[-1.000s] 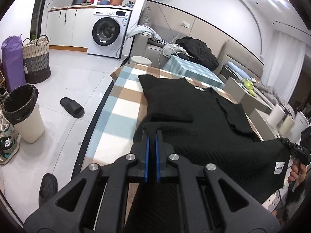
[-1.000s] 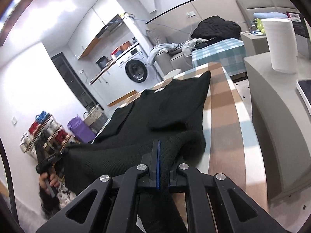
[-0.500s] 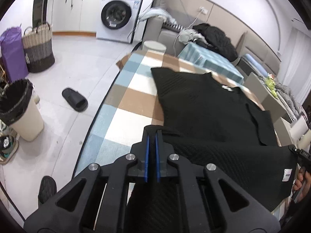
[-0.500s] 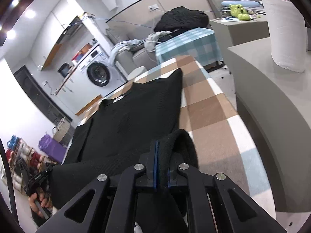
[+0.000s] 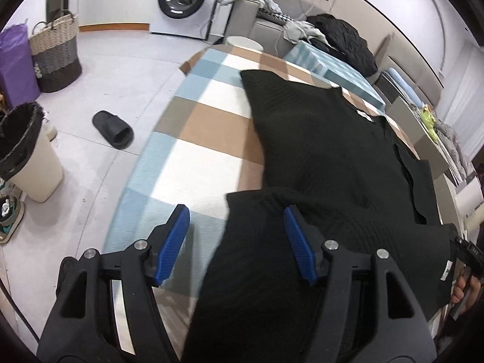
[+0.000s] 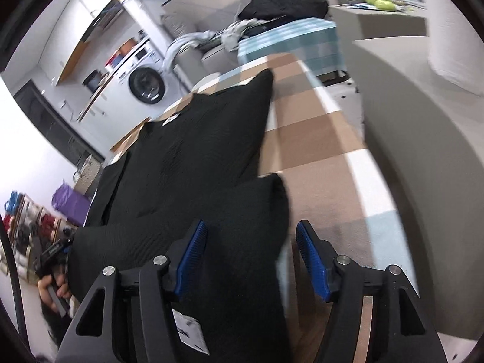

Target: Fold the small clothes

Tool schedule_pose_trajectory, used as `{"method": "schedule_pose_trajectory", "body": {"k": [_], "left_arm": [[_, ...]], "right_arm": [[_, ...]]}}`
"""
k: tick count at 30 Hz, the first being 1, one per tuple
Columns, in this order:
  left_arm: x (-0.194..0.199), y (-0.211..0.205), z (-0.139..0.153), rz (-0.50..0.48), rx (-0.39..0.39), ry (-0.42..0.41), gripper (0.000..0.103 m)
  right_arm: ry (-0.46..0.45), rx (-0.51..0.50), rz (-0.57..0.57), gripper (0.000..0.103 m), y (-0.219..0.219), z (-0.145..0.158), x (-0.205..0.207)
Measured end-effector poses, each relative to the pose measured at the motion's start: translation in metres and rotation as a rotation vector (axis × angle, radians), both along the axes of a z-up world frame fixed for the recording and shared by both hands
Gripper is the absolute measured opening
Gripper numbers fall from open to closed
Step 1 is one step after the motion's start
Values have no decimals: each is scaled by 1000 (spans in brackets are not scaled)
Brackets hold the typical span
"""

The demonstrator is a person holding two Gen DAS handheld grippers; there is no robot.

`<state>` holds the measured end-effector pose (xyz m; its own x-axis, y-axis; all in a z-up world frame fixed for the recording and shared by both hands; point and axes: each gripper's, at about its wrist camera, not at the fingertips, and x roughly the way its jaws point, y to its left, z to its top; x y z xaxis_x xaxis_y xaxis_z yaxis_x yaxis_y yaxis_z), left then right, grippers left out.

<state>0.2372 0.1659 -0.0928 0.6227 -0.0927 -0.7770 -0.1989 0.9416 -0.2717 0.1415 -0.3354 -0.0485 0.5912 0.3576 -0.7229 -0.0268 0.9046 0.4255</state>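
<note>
A black knit garment (image 5: pixel 326 151) lies spread on the checked table (image 5: pixel 205 139), with its near hem folded up over the body. My left gripper (image 5: pixel 234 237) is open, and the folded hem's left corner (image 5: pixel 257 211) lies loose between its blue pads. In the right wrist view the same garment (image 6: pixel 205 151) shows. My right gripper (image 6: pixel 252 249) is open over the hem's right corner (image 6: pixel 266 199). A white label (image 6: pixel 189 331) shows near the right gripper's base.
A bin (image 5: pixel 27 157), a black slipper (image 5: pixel 113 128), a woven basket (image 5: pixel 56 57) and a washing machine (image 5: pixel 184 0) stand on the floor to the left. A grey cabinet (image 6: pixel 423 151) flanks the table's right edge. A sofa with clothes (image 5: pixel 332 36) lies beyond.
Both grippers carried the hem forward over the garment, then opened and let it go. The hem now rests on the garment's body.
</note>
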Motion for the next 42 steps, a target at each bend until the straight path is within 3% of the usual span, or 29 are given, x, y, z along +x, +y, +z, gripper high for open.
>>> {"method": "schedule_pose_trajectory", "body": {"k": [3, 7, 8, 13, 29, 30, 31, 35, 39, 41, 42], "left_arm": [[5, -11, -1, -51, -4, 1, 61], [6, -25, -6, -102, 9, 6, 27], [4, -29, -7, -113, 6, 3, 23], [-9, -41, -4, -135, 68, -13, 18], [-118, -35, 4, -117, 71, -37, 20], [-123, -34, 5, -116, 69, -43, 20], [-128, -33, 8, -110, 70, -51, 24], [-152, -22, 20, -61, 71, -81, 41], [-171, -10, 29, -34, 80, -88, 44], [-183, -5, 30, -15, 82, -86, 56], [-188, -3, 30, -10, 79, -85, 56]], "right_arm": [[1, -37, 33, 60, 12, -2, 7], [33, -68, 47, 44, 19, -9, 13], [33, -70, 47, 43, 19, -9, 14], [9, -110, 79, 30, 26, -8, 6], [8, -132, 140, 30, 23, -10, -50], [8, -144, 140, 34, 24, -10, -53], [9, -153, 137, 42, 25, -8, -54], [-18, -165, 122, 44, 16, 4, -71], [-50, -152, 113, 49, 3, 15, -107], [-48, -142, 123, 54, -2, 13, -124], [-46, -144, 131, 55, -2, 12, -133]]}}
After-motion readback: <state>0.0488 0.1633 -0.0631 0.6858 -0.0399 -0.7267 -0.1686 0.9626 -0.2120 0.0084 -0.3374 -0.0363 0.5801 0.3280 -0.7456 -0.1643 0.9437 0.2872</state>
